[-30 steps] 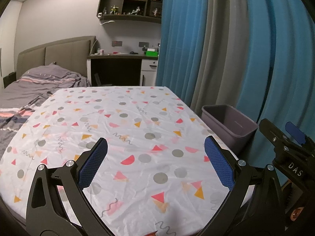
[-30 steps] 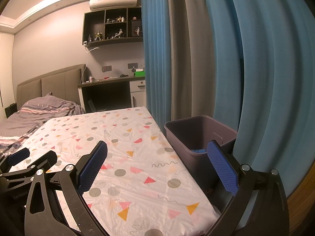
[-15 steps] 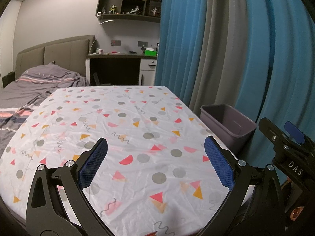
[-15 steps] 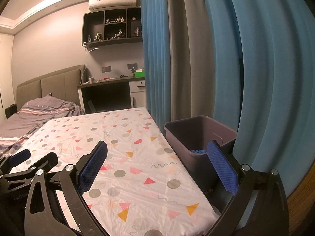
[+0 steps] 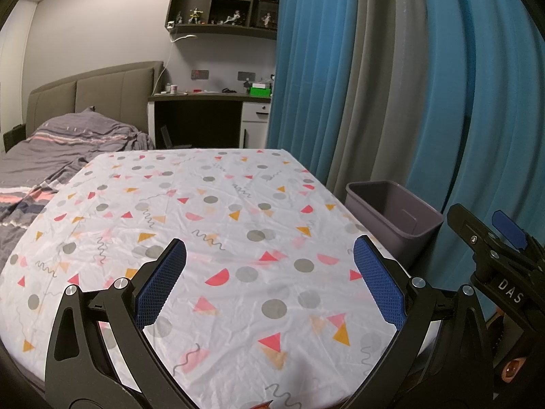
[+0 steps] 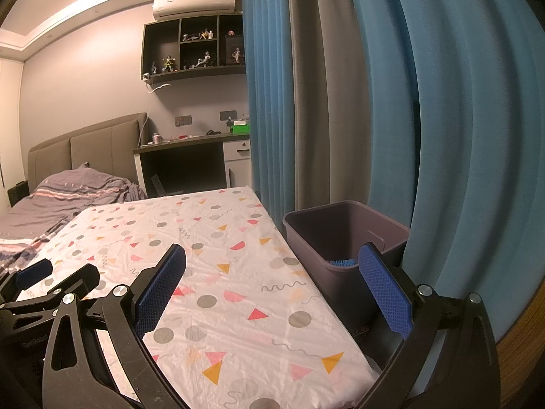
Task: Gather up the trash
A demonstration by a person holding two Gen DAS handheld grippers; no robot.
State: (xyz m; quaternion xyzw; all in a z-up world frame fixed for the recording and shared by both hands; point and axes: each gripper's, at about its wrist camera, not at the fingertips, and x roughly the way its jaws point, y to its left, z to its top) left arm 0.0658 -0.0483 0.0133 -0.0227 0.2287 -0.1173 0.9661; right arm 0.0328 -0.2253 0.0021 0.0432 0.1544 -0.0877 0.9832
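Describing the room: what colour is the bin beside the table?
The bin is a dull grey-purple, clearest in the right wrist view.

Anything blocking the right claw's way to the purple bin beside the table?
Nothing visible does. The right claw is open and empty above the patterned tablecloth, and the purple bin stands open-topped just off the table's right edge, against the blue curtain.

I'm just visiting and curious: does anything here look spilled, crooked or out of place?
Nothing much stands out. The patterned tablecloth lies flat, only lightly creased, with no litter on it. The grey bin stands upright beside the table, with something blue at its bottom. Both grippers, left and right, have open, empty jaws.
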